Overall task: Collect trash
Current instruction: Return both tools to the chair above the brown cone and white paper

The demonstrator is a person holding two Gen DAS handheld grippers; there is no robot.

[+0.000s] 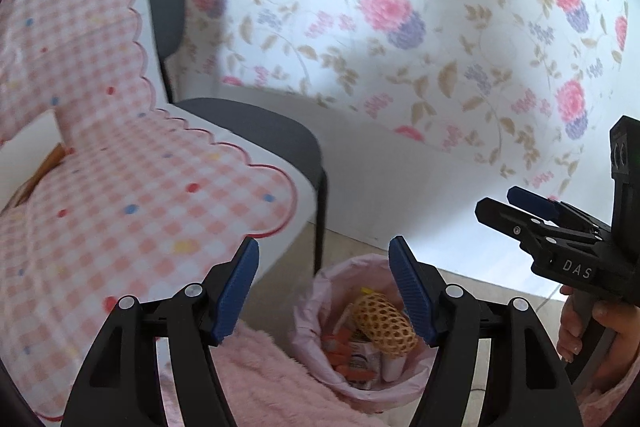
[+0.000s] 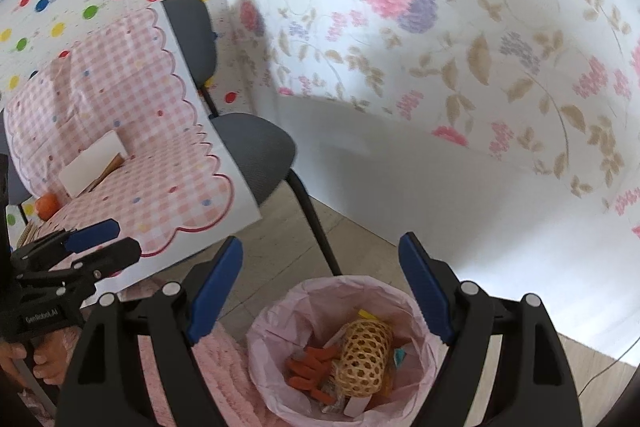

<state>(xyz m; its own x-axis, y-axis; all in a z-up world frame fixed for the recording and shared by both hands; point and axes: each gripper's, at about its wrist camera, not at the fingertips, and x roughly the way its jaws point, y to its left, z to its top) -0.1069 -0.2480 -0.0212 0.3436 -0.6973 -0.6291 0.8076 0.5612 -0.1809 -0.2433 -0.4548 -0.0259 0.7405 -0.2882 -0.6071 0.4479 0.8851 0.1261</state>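
Two grippers are up over the floor, and both stand with jaws spread wide and nothing between them: the left gripper (image 1: 324, 291) and the right gripper (image 2: 320, 291). One trash bin (image 2: 416, 311), lined with a pale pink bag, sits on the floor just below and ahead of both, framed between the right gripper's blue pads and nearer the right-hand pad in the left view. Inside it, one tan foam net sleeve (image 2: 366, 357) lies on top, beside a heap of orange peel pieces (image 2: 308, 373), too jumbled to count, and some paper scraps. One grey chair (image 2: 252, 147) stands beyond the bin against the flowered wall, with a pink checked cloth (image 2: 160, 163) draped over the worktop to the left. One orange fruit (image 2: 47, 206) rests on that cloth.
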